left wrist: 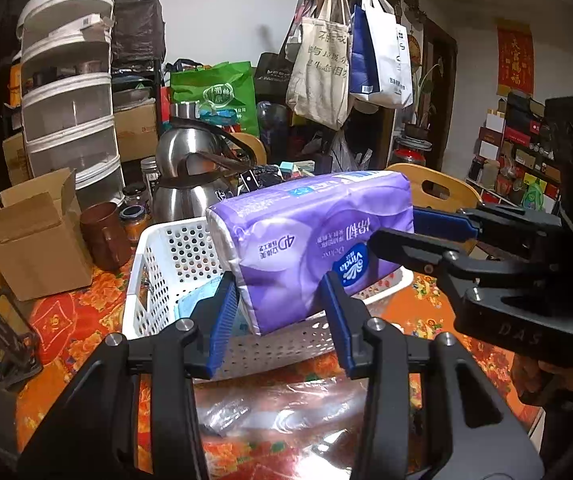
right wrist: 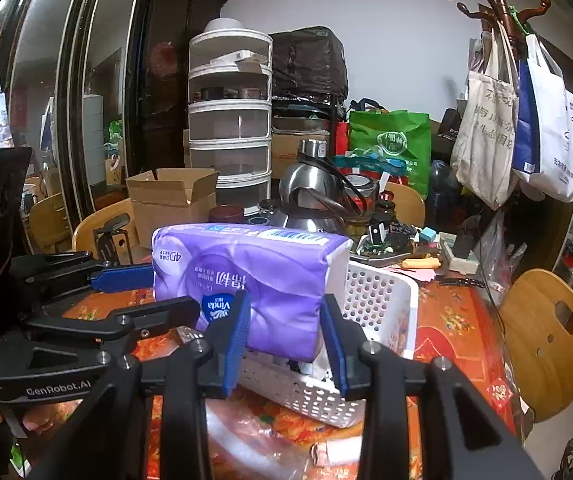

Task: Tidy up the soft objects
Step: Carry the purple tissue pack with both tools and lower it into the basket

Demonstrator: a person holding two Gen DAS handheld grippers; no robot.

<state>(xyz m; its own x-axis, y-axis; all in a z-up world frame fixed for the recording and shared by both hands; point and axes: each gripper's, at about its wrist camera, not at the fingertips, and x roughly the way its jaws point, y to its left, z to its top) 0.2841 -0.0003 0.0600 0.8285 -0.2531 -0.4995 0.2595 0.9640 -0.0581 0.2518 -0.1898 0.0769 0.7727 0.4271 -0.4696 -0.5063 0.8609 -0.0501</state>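
A purple Vinda tissue pack is held tilted over a white perforated basket. My left gripper is shut on one end of the pack, its blue pads pressing both sides. My right gripper is shut on the other end of the same pack, above the basket. Each gripper shows in the other's view: the right one and the left one. A pale blue packet lies inside the basket.
An open cardboard box, a brown mug, jars and a steel kettle stand behind the basket on the orange floral tablecloth. Clear plastic wrap lies in front. Wooden chairs surround the table.
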